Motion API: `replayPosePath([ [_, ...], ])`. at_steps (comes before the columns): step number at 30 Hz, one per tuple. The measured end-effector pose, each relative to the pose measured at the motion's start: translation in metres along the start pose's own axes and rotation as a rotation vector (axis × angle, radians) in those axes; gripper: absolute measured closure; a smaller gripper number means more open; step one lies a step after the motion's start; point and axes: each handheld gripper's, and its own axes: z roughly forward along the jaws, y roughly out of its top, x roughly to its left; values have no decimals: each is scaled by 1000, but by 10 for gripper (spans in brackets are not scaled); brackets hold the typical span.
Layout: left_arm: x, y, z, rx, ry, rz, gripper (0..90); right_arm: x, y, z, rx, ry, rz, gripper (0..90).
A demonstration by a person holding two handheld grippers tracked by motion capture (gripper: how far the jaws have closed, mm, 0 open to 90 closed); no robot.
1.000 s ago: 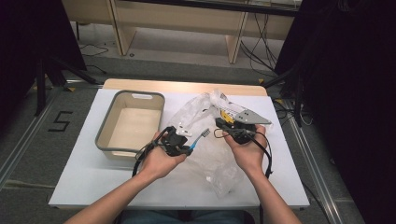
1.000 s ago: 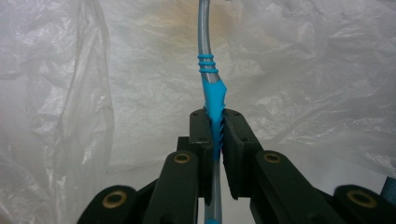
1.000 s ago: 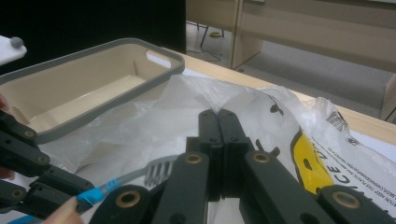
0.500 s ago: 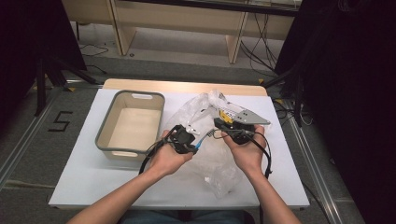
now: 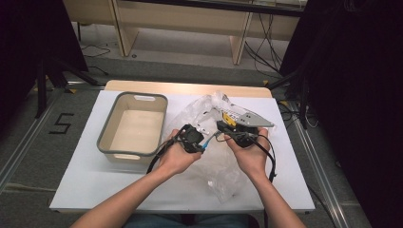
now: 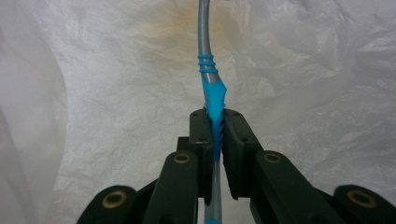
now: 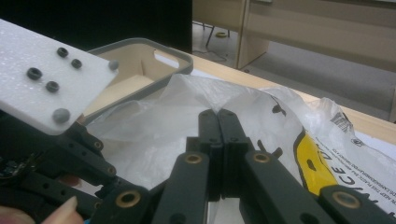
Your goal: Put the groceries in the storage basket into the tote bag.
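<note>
Fork (image 6: 211,88) with a blue handle and grey metal stem sits clamped in the left hand-held gripper (image 5: 196,141), whose jaws press on the ridged blue part, the stem running up and away over the crinkled plastic bag (image 5: 209,114) on the tabletop (image 5: 85,175). In the high view the fork (image 5: 209,140) spans the gap between the two hands, its metal end close to the right hand-held gripper (image 5: 227,129). That gripper's jaws stand fully closed, pad against pad, and what, if anything, they pinch (a fold of bag film, perhaps) I cannot tell.

The grip is narrow, so the fork could pivot or slide between the pads if it catches on the film. If the tines snag the bag, the thin plastic may tear or drag along. The grey-rimmed bin (image 5: 135,123) stands just left of the hands; a loose swing could drop the fork short of it.
</note>
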Motion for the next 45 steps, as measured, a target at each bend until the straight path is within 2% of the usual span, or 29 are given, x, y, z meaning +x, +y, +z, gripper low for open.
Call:
replayPosePath([
  [6, 0, 4, 7, -15, 9, 16, 822, 0, 0, 0, 0, 3, 2, 900],
  [13, -1, 6, 21, -72, 53, 85, 820, -1, -1, 1, 2, 3, 7, 900],
  [16, -3, 7, 25, -91, 84, 125, 819, -2, -1, 0, 2, -2, 8, 900],
  [21, -4, 7, 32, -121, 108, 174, 818, -3, -1, 0, 3, -2, 9, 900],
  [27, -4, 5, 39, -134, 115, 213, 818, -3, -1, 0, 3, -2, 8, 900],
  [35, -8, 4, 45, -161, 112, 325, 815, -4, -1, -1, 3, -5, 11, 900],
  [37, -8, 3, 49, -190, 114, 365, 777, -5, -1, -1, 5, -5, 11, 900],
  [39, -8, 1, 51, -188, 103, 412, 695, -5, -2, -1, 6, -6, 12, 900],
  [41, -9, -1, 52, -196, 97, 419, 617, -6, -2, -1, 8, -6, 14, 900],
  [45, -10, -8, 44, -207, 90, 428, 519, -6, -4, -1, 17, -7, 12, 900],
])
